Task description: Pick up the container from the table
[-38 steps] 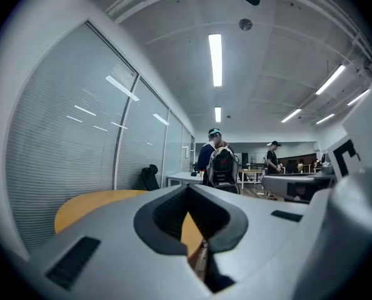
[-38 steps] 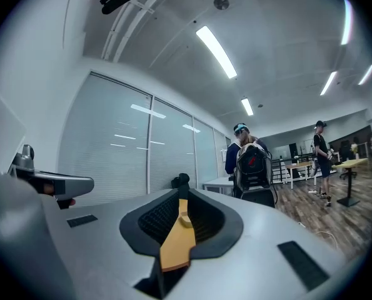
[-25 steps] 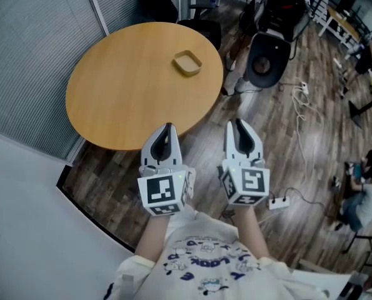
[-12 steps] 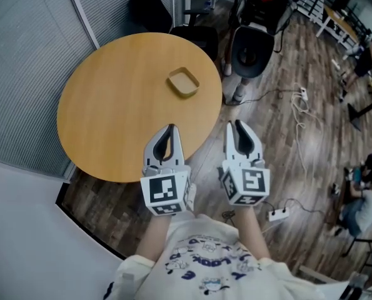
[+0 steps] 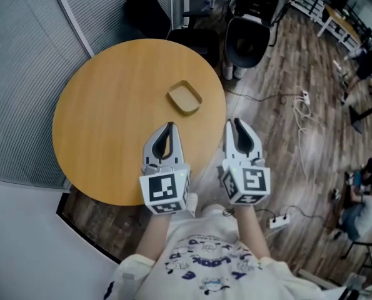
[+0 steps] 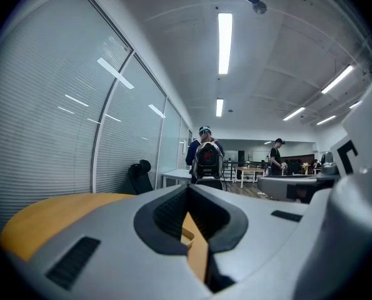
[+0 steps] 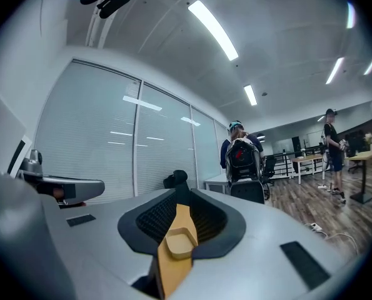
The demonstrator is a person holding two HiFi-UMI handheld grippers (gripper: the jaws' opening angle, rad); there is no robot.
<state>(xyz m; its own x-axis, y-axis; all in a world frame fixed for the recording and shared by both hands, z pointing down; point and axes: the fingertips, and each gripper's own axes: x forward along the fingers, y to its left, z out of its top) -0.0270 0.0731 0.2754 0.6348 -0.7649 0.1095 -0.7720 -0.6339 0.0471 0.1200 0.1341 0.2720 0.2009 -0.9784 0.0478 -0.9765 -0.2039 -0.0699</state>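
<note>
A small tan rectangular container (image 5: 184,97) sits on the round wooden table (image 5: 104,130), towards its right side. My left gripper (image 5: 167,126) hovers over the table's near right part, just short of the container, jaws together and holding nothing. My right gripper (image 5: 236,122) hangs shut and empty beside the table edge, over the floor. In the right gripper view the container (image 7: 178,242) shows through the narrow slit between the jaws. In the left gripper view only a sliver of the container (image 6: 187,235) appears in the slit.
A black office chair with a backpack (image 5: 247,33) stands just beyond the table, another dark chair (image 5: 145,8) at the back. Cables (image 5: 301,108) and a power strip (image 5: 278,219) lie on the wood floor at the right. Blinds-covered glass walls (image 5: 23,74) run along the left.
The table and container have drawn nearer to both grippers. The left gripper's tip now lies over the tabletop. Both grippers stay shut.
</note>
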